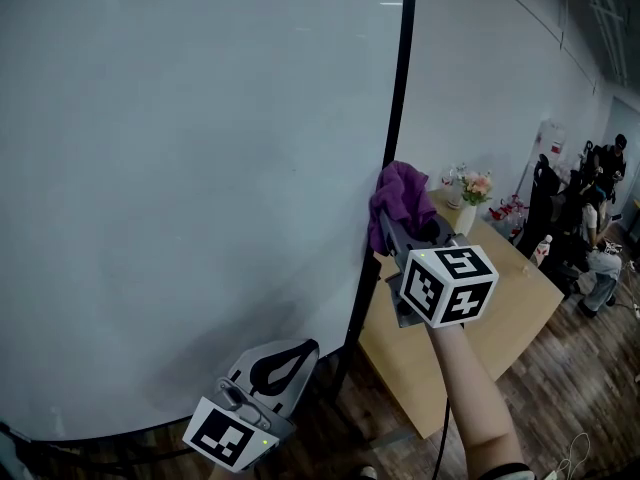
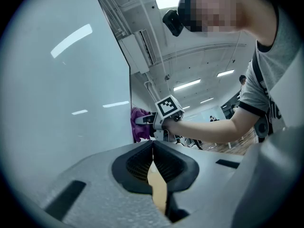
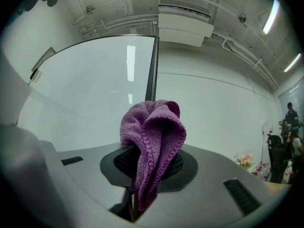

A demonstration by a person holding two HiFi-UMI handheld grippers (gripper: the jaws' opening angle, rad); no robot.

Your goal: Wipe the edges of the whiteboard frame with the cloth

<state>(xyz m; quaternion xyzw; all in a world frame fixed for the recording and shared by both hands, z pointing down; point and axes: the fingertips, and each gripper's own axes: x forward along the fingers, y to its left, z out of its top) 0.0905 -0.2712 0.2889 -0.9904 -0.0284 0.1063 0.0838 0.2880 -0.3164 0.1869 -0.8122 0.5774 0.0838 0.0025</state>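
Note:
A purple cloth is bunched against the black right edge of the whiteboard frame, about halfway up. My right gripper is shut on the cloth, which sticks up between its jaws in the right gripper view as a folded purple cloth with the frame edge just behind it. My left gripper hangs low near the board's bottom, jaws shut with nothing in them. The left gripper view shows the right gripper and cloth at the frame edge.
A wooden table stands right of the board, carrying a vase of flowers and a bottle. People sit at the far right. A cable hangs under my right forearm. Wood floor lies below.

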